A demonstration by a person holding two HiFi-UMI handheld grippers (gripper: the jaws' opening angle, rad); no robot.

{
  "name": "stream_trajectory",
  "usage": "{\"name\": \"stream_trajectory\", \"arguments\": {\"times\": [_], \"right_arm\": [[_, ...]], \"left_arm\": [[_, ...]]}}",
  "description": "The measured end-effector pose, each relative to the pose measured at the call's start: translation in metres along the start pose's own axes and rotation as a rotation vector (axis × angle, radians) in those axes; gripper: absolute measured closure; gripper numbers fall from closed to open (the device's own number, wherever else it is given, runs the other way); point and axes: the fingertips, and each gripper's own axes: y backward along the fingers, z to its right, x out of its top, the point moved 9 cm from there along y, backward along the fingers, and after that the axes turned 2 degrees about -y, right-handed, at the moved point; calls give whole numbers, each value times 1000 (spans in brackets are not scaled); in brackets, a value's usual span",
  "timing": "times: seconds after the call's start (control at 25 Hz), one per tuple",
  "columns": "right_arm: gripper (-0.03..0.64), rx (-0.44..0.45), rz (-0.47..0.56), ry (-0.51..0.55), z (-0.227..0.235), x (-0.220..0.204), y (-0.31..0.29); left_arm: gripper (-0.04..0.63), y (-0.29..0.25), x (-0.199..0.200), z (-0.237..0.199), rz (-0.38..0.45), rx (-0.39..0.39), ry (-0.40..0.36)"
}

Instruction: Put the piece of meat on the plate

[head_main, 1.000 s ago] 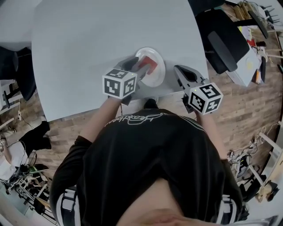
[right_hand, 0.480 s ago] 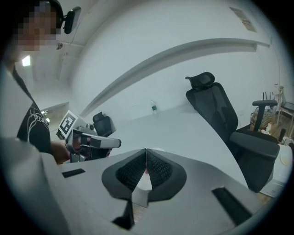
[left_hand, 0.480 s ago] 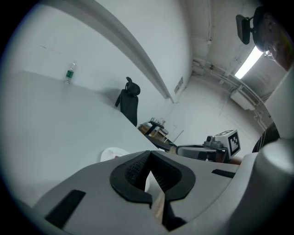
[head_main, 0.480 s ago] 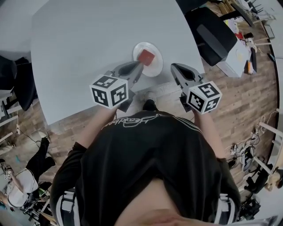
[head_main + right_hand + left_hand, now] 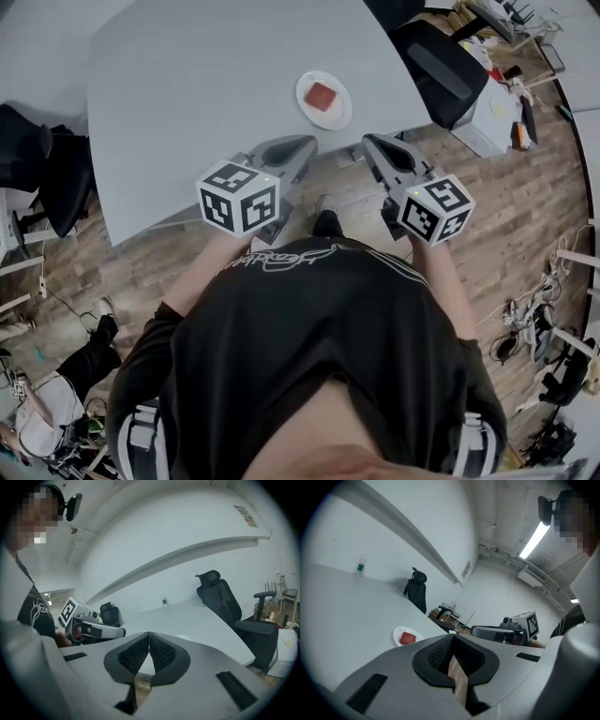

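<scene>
While the piece of meat (image 5: 321,96) lies on the plate (image 5: 340,116), left tool (image 5: 307,143), jaws just closed, and right tool (image 5: 371,142) both sit pinched together, holding nothing.

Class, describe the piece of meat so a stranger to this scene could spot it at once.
Find the large pale grey table. Near its edge nearest the person sits a small round white plate. On it lies the piece of meat: a flat red square, the only red thing on that pale tabletop.
</scene>
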Motion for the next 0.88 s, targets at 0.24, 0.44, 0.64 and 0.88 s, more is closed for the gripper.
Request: {"name": "stream_trajectory", "arguments": {"times": [0.24, 0.44, 0.64, 0.88], "right_arm": [[609, -5, 55, 8, -60, -17, 43], [609, -18, 78, 4, -100, -36, 70], [609, -21, 91, -47, -127, -51, 88], [609, -20, 75, -61, -148, -69, 95]], "left_arm": [[588, 51, -20, 47, 13, -55, -38], [588, 84, -37, 79, 3, -94, -86], [588, 111, -54, 95, -8, -103, -78], [588, 131, -73, 100, -15, -95, -58]]}}
